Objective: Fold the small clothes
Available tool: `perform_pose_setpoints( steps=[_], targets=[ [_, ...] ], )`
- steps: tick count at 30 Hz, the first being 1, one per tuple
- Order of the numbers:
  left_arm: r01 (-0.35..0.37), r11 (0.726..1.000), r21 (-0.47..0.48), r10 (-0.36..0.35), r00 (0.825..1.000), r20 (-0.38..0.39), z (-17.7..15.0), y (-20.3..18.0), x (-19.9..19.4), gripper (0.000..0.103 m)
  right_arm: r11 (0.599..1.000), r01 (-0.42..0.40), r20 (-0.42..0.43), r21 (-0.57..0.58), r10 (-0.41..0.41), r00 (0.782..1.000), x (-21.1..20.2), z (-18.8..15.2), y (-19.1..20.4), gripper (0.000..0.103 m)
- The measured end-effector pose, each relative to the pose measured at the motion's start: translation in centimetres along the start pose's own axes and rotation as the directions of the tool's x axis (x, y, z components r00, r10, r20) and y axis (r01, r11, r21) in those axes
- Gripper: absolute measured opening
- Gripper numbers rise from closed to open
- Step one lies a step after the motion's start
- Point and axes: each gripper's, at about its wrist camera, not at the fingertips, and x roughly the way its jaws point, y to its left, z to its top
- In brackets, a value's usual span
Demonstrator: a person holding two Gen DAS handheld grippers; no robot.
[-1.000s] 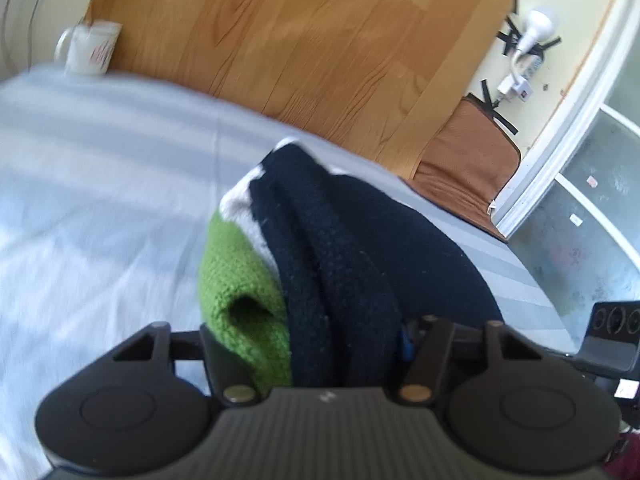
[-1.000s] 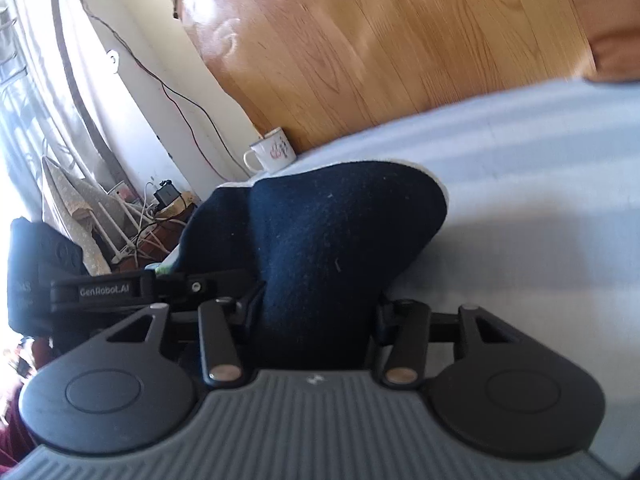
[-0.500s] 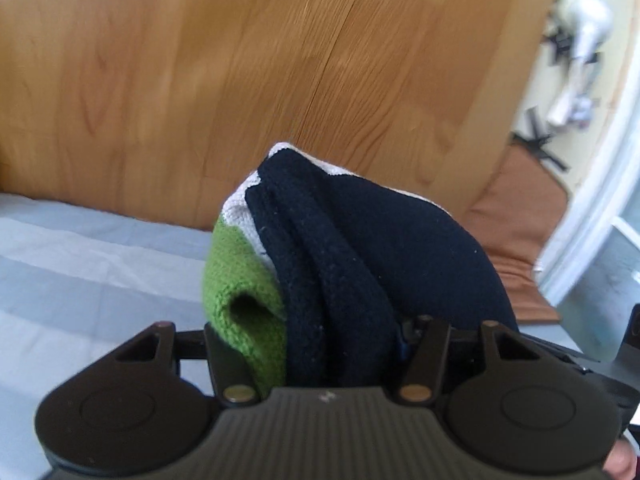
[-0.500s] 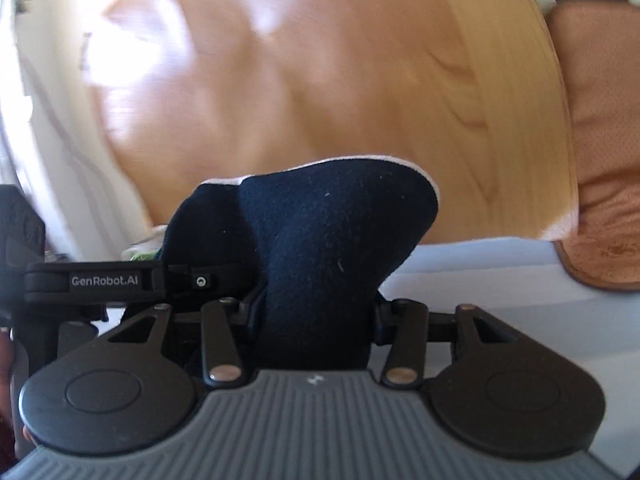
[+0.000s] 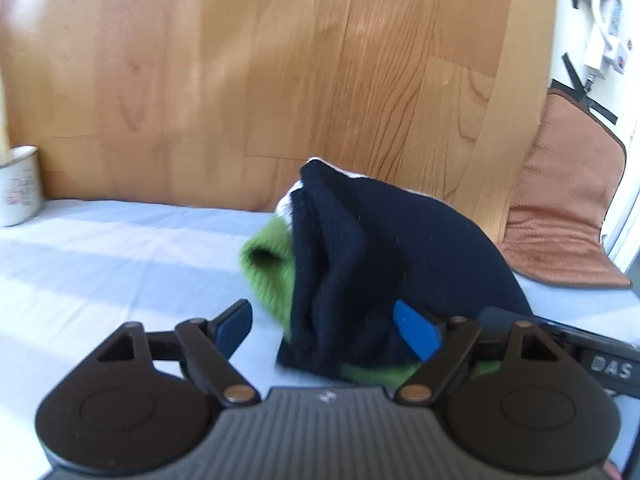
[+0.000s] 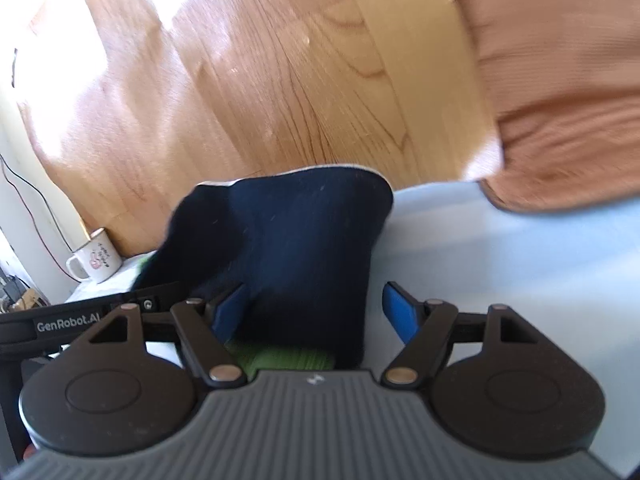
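The dark blue and green garment (image 5: 360, 264) lies bunched on the light blue bed sheet (image 5: 100, 256). Around the garment, the left hand-held gripper (image 5: 326, 326) and the right hand-held gripper (image 6: 314, 312) both stand wide open, gripping nothing. A white mug (image 6: 94, 262) stands beyond the garment.

Two wrist fisheyes, low over the bed sheet (image 5: 100, 248), aimed at the wooden headboard (image 5: 280, 80).

Left view faces headboard squarely, mug (image 5: 18, 184) at far-left edge, brown cushion (image 5: 560, 208) far right. Right view tilted, looking leftward. Shared up close: the folded knit garment (image 6: 280, 248), plus mug (image 6: 96, 256), cushion (image 6: 552, 80), headboard.
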Motion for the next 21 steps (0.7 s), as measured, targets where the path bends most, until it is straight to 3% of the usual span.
perform_pose_setpoints(
  steps=[4, 7, 10, 13, 21],
  targets=[
    [-0.056, 0.997, 0.048, 0.055, 0.998, 0.006, -3.1, -0.8, -4.2, 0.088, 0.999, 0.030, 0.019, -0.014, -0.030, 0.999, -4.5, -3.8, 2.1, 0.078],
    [-0.066, 0.996, 0.061, 0.066, 0.998, 0.000, -5.6, -1.2, -6.6, 0.091, 0.999, 0.045, 0.084, -0.009, -0.044, 0.996, -7.6, -5.8, 3.2, 0.081],
    [-0.079, 0.995, 0.062, 0.080, 0.997, -0.013, -7.5, -1.4, -8.3, 0.094, 0.998, 0.060, 0.097, 0.020, -0.062, 0.993, -9.2, -7.3, 3.5, 0.081],
    [-0.109, 0.991, 0.079, 0.111, 0.994, -0.021, -9.0, -1.8, -9.1, 0.094, 0.996, 0.083, 0.098, 0.018, -0.084, 0.992, -10.2, -8.0, 3.9, 0.081],
    [-0.164, 0.981, 0.099, 0.160, 0.986, 0.050, -10.3, -2.3, -10.7, 0.103, 0.994, 0.109, 0.109, -0.016, -0.107, 0.988, -10.8, -8.8, 4.3, 0.081]
  ],
)
